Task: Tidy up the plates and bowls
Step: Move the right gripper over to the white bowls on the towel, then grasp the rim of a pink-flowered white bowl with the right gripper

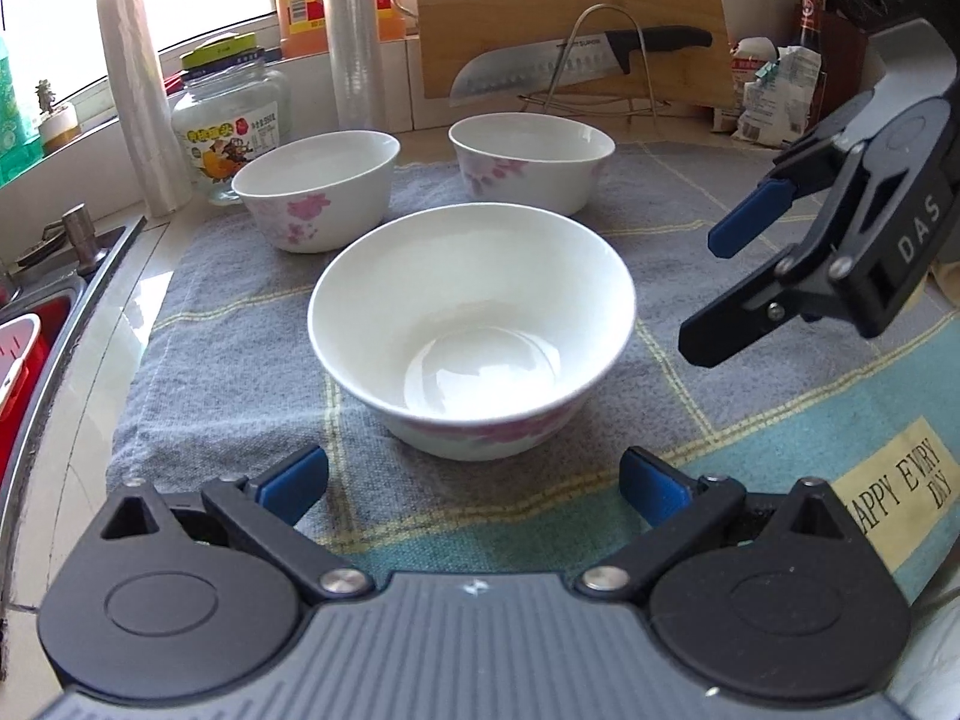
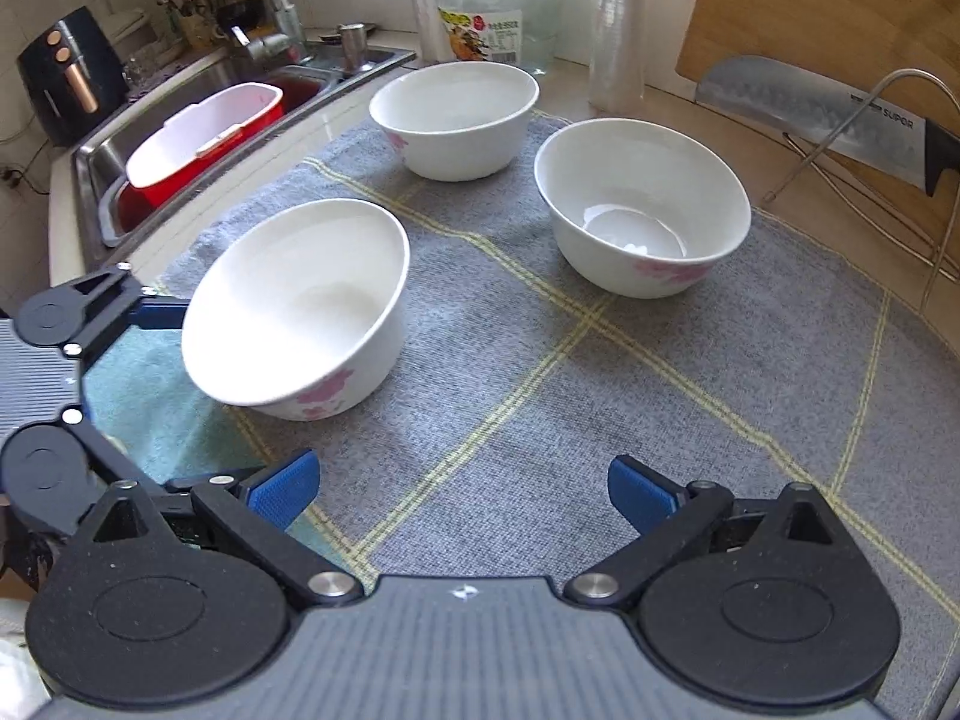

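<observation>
Three white bowls with pink flowers stand upright and apart on a grey checked cloth [image 1: 228, 360]. In the left wrist view the nearest bowl [image 1: 471, 327] sits just ahead of my open, empty left gripper [image 1: 474, 486]; two more stand behind, one at left [image 1: 315, 186] and one at right [image 1: 531, 159]. My right gripper [image 1: 714, 288] hangs open at the right, above the cloth. In the right wrist view my right gripper [image 2: 462, 495] is open and empty over bare cloth [image 2: 540, 420]; the near bowl [image 2: 297, 306] is at left, with the left gripper [image 2: 96, 372] beside it, and the others behind [image 2: 453, 117], [image 2: 642, 204].
A sink [image 2: 198, 90] with a red and white tub [image 2: 204, 138] lies left of the cloth. A glass jar [image 1: 231, 126], film rolls [image 1: 141, 99], a cutting board [image 1: 570, 6] and a knife on a wire rack [image 1: 576, 60] line the back.
</observation>
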Available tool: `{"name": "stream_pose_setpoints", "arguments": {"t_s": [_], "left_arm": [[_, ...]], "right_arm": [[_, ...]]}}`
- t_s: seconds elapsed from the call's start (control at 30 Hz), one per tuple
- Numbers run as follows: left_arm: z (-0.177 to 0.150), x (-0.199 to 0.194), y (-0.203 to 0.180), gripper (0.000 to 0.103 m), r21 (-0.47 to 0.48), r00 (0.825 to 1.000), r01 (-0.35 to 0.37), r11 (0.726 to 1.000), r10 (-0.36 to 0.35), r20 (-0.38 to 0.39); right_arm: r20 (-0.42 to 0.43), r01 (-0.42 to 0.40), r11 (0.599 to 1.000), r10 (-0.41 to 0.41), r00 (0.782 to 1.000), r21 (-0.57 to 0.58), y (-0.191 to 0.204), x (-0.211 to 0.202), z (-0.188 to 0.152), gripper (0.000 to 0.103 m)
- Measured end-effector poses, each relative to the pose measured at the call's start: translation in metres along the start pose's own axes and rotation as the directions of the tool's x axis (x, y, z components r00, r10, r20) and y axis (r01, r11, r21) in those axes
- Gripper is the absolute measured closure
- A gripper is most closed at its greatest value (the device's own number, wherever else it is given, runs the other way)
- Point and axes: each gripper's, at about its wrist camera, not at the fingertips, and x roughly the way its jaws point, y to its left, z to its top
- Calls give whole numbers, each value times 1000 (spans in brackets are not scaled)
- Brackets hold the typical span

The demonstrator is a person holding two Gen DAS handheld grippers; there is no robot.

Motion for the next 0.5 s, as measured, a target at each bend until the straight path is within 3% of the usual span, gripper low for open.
{"name": "stream_pose_setpoints", "arguments": {"t_s": [0.1, 0.27, 0.5], "left_arm": [[0, 6, 5, 0, -27, 999, 41, 999, -41, 3], [1, 10, 5, 0, -1, 999, 50, 999, -50, 20], [2, 10, 8, 1, 11, 998, 63, 998, -63, 26]], "right_arm": [[13, -25, 1000, 25, 1000, -6, 2, -2, 5, 0], [16, -42, 999, 43, 999, -31, 7, 3, 18, 0], [2, -127, 989, 128, 992, -81, 22, 9, 34, 0]]}}
